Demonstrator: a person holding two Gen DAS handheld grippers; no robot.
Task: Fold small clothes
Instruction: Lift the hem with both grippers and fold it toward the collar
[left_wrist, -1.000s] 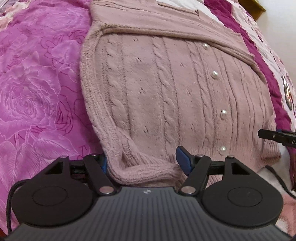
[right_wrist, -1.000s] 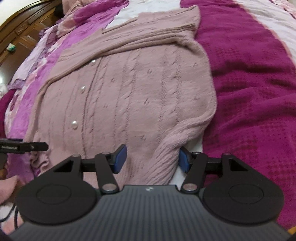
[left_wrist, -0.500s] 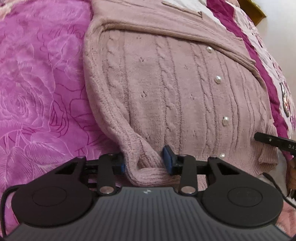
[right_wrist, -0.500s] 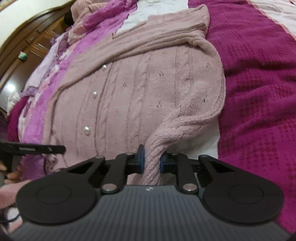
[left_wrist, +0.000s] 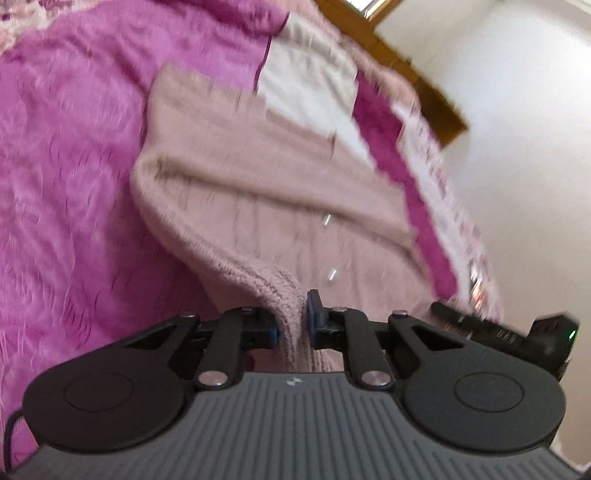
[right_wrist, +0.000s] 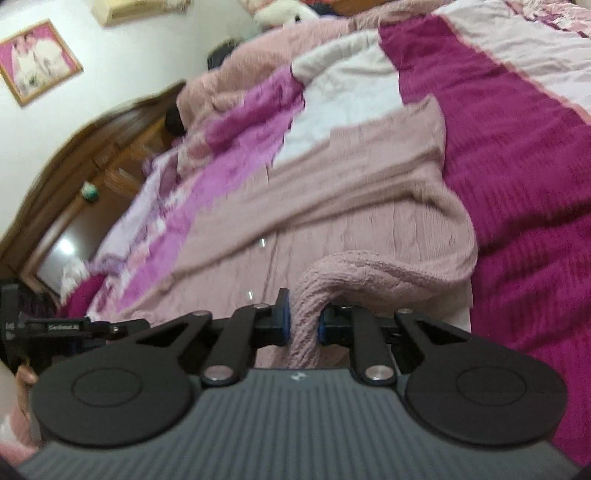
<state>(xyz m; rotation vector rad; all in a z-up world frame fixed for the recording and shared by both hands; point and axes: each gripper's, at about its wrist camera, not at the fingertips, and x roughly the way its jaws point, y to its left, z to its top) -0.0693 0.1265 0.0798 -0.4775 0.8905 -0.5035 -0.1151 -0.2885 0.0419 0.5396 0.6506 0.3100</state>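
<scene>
Both tongs bite now: the left tongs (left_wrist: 293, 325) have just closed on the pink cardigan's (left_wrist: 258, 206) near hem, the right tongs (right_wrist: 303, 325) clamped likewise. It lies on the bed (right_wrist: 517, 147). Next, I'd guess, carry the hem toward twelve o'clock, evenly.

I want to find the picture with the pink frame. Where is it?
The framed picture shows only in the right wrist view, top left, hanging on the white wall above the brown wooden headboard, beyond the bed.
</scene>
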